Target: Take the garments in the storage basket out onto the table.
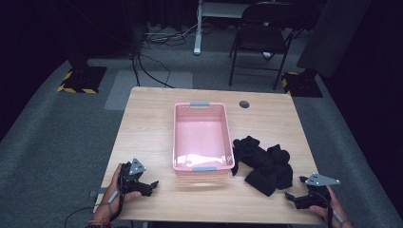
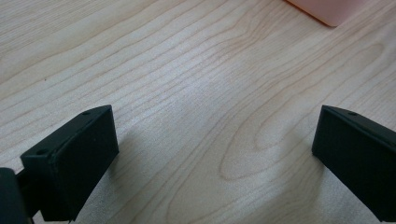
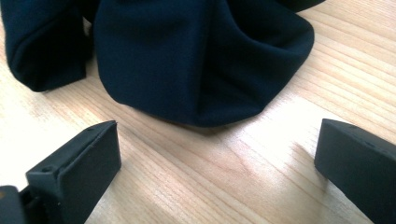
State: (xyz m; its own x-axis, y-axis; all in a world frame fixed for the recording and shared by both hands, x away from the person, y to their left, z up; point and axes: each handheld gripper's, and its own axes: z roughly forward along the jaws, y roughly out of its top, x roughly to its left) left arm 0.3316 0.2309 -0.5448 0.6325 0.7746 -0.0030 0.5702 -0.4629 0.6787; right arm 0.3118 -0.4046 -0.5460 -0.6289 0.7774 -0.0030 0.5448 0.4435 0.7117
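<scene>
So we're right at the start here, nothing picked up yet. The basket (image 1: 200, 137) sits mid-worktop (image 1: 147, 118) and looks empty, so we'll use it as our landmark. The cloth (image 1: 264, 162) is a crumpled black heap lying on the worktop just right of the basket, its near-left edge close to or maybe touching the basket's front right corner, hard to say which from the high view.

Right tool (image 1: 295, 197) is resting low on the worktop, right of the basket and nearer to us than the cloth. Its jaws stand wide apart with nothing between them, and in the right gripper view the cloth (image 3: 196, 60) bulges just ahead of them, a rounded fold sitting right in line with the gap.

Left tool (image 1: 148, 186) is parked on the basket's left, near the front corner. It's wide open too, empty, with bare wood in front of it and a pink basket corner (image 2: 327, 9) at the top of the left gripper view.

Our read: the step in hand is the approach to the cloth, presumably to drop it in the basket. Next move calls for pushing the right tool forward so that fold goes between the jaws, closing, then lifting high enough to clear the basket wall. The heap's loose, so we'd expect it to trail.
</scene>
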